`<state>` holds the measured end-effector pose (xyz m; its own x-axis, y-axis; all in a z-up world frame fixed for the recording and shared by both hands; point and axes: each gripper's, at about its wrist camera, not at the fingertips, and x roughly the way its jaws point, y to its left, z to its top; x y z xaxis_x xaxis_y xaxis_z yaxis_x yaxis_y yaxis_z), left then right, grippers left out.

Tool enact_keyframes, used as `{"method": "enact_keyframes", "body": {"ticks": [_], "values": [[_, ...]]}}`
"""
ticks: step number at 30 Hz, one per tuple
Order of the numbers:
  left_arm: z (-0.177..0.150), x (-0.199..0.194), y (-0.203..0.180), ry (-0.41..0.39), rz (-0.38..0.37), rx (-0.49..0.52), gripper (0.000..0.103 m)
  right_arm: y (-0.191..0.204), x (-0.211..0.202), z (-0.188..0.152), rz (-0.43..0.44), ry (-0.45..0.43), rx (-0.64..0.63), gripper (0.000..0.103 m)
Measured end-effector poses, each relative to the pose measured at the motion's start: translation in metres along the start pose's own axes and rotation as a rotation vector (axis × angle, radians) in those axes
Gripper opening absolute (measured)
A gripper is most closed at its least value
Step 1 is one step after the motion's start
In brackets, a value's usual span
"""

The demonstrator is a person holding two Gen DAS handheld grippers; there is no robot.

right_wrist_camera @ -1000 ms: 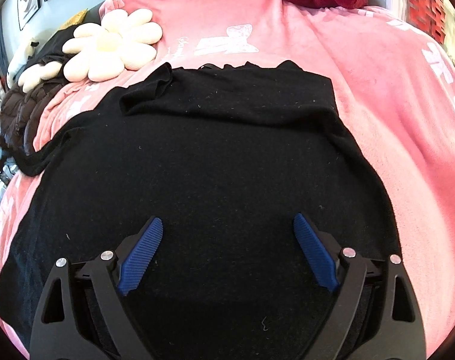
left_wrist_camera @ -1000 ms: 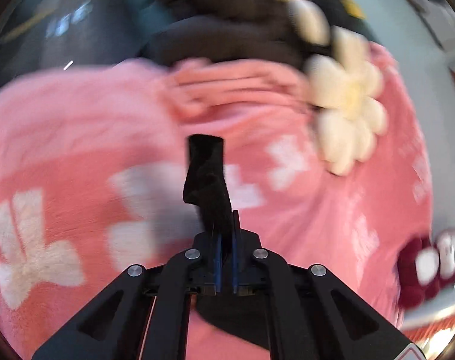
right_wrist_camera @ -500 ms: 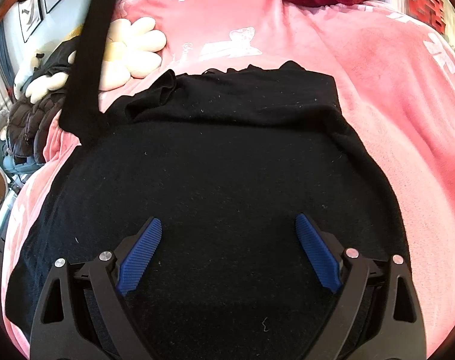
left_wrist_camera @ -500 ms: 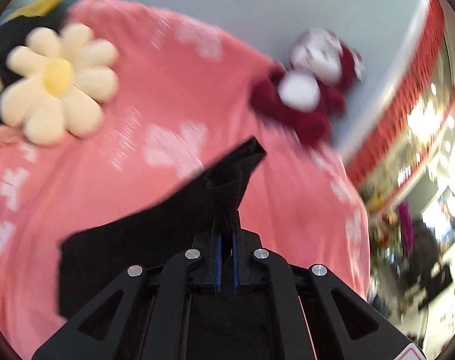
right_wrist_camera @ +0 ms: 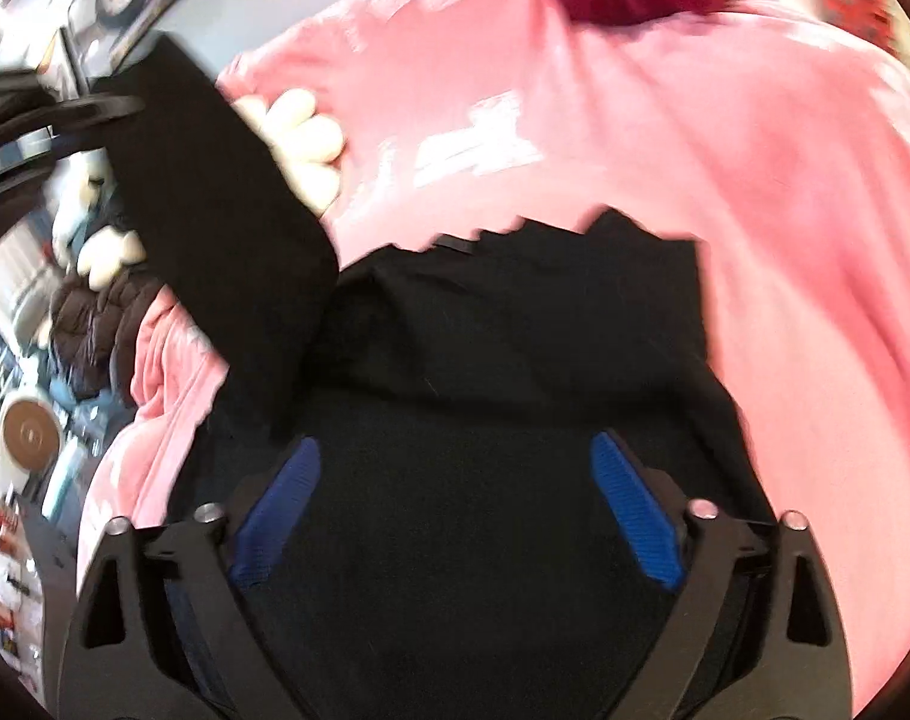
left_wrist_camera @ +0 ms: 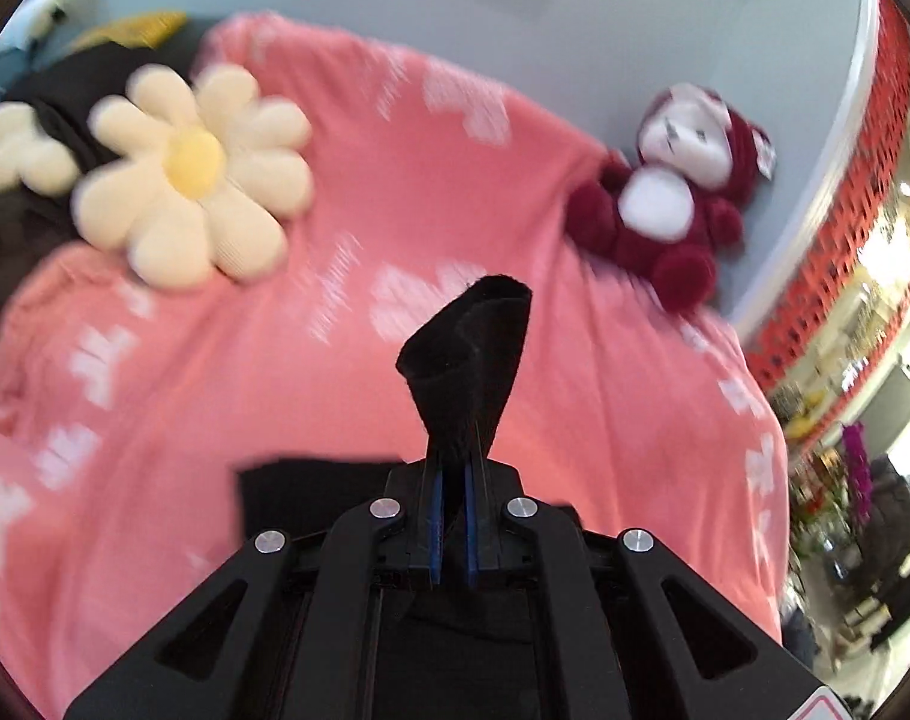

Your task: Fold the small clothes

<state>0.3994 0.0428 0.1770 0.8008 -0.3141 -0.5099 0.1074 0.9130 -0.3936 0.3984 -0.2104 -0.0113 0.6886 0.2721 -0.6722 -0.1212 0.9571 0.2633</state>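
A pink blanket (left_wrist_camera: 227, 372) bears a black garment (right_wrist_camera: 484, 420), flower cushion (left_wrist_camera: 197, 174) and plush toy (left_wrist_camera: 664, 204).

I'm seeing my left gripper (left_wrist_camera: 449, 516) showing as matte black plastic, angular linkage arms with triangular cutouts fanning out toward the bottom corners. Four round silver screw heads are sitting in a row across its links, and thin blue pads are lining the inner faces of the fingers (left_wrist_camera: 434, 510). A red-edged white sticker corner is peeking at lower right. My right gripper (right_wrist_camera: 455, 480) is looking the same build: black frame, slot cutouts, two silver screws per side, with ribbed, bright blue, elongated pads (right_wrist_camera: 634, 510) tapering toward the tips. No cables, sleeves or skin are showing.
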Motion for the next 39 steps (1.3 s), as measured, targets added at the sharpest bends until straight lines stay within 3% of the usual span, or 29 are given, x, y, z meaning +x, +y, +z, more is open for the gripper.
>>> {"method": "enact_keyframes", "body": {"ticks": [2, 7, 9, 10, 11, 13, 15, 18, 19, 21, 22, 23, 26, 28, 30, 33, 34, 35, 39], "values": [[0.018, -0.029, 0.02, -0.055, 0.021, -0.017, 0.003, 0.021, 0.038, 0.022, 0.011, 0.071, -0.039, 0.067], [0.042, -0.071, 0.05, -0.136, 0.094, 0.014, 0.003, 0.05, 0.117, 0.03, -0.03, 0.217, -0.028, 0.067], [0.046, -0.077, 0.063, -0.144, 0.108, 0.02, 0.003, 0.062, 0.13, 0.032, -0.032, 0.227, -0.007, 0.043], [0.047, -0.078, 0.071, -0.141, 0.115, 0.015, 0.003, 0.07, 0.131, 0.035, -0.001, 0.225, 0.004, 0.025], [0.047, -0.079, 0.08, -0.138, 0.115, 0.006, 0.003, 0.08, 0.131, 0.04, 0.05, 0.224, 0.018, 0.015], [0.047, -0.08, 0.096, -0.134, 0.119, -0.016, 0.003, 0.12, 0.132, 0.044, 0.146, 0.212, -0.025, 0.015], [0.044, -0.079, 0.108, -0.128, 0.123, -0.039, 0.003, 0.158, 0.144, 0.036, 0.198, 0.271, -0.122, 0.017], [0.04, -0.076, 0.114, -0.113, 0.116, -0.06, 0.003, 0.189, 0.143, 0.017, 0.163, 0.283, -0.241, 0.019], [0.039, -0.076, 0.115, -0.108, 0.116, -0.061, 0.003, 0.184, 0.13, 0.012, 0.146, 0.246, -0.242, 0.019], [0.038, -0.073, 0.111, -0.097, 0.109, -0.041, 0.003, 0.153, 0.095, 0.002, 0.089, 0.16, -0.19, 0.039], [0.036, -0.073, 0.108, -0.095, 0.103, -0.03, 0.003, 0.125, 0.073, -0.006, 0.025, 0.103, -0.157, 0.06], [0.035, -0.072, 0.105, -0.094, 0.099, -0.022, 0.003, 0.1, 0.057, -0.014, -0.034, 0.063, -0.136, 0.065], [0.029, -0.063, 0.089, -0.08, 0.075, -0.001, 0.003, 0.009, 0.009, -0.04, -0.357, -0.009, -0.094, 0.065], [0.024, -0.057, 0.081, -0.07, 0.056, -0.002, 0.003, -0.045, -0.001, -0.05, -0.444, 0.039, -0.027, 0.066], [0.019, -0.049, 0.068, -0.059, 0.036, -0.004, 0.003, -0.078, 0.006, -0.054, -0.423, 0.1, 0.029, 0.065], [0.011, -0.039, 0.048, -0.041, 0.013, -0.018, 0.003, -0.096, 0.014, -0.053, -0.351, 0.121, 0.026, 0.045], [0.009, -0.035, 0.039, -0.031, 0.012, -0.011, 0.003, -0.101, 0.01, -0.049, -0.366, 0.114, 0.034, 0.019], [0.008, -0.032, 0.032, -0.027, 0.012, 0.001, 0.003, -0.113, 0.002, -0.046, -0.342, 0.09, 0.08, 0.009], [0.002, -0.018, 0.005, 0.012, -0.004, 0.078, 0.003, -0.146, -0.008, -0.062, -0.315, 0.103, 0.163, 0.009]]}}
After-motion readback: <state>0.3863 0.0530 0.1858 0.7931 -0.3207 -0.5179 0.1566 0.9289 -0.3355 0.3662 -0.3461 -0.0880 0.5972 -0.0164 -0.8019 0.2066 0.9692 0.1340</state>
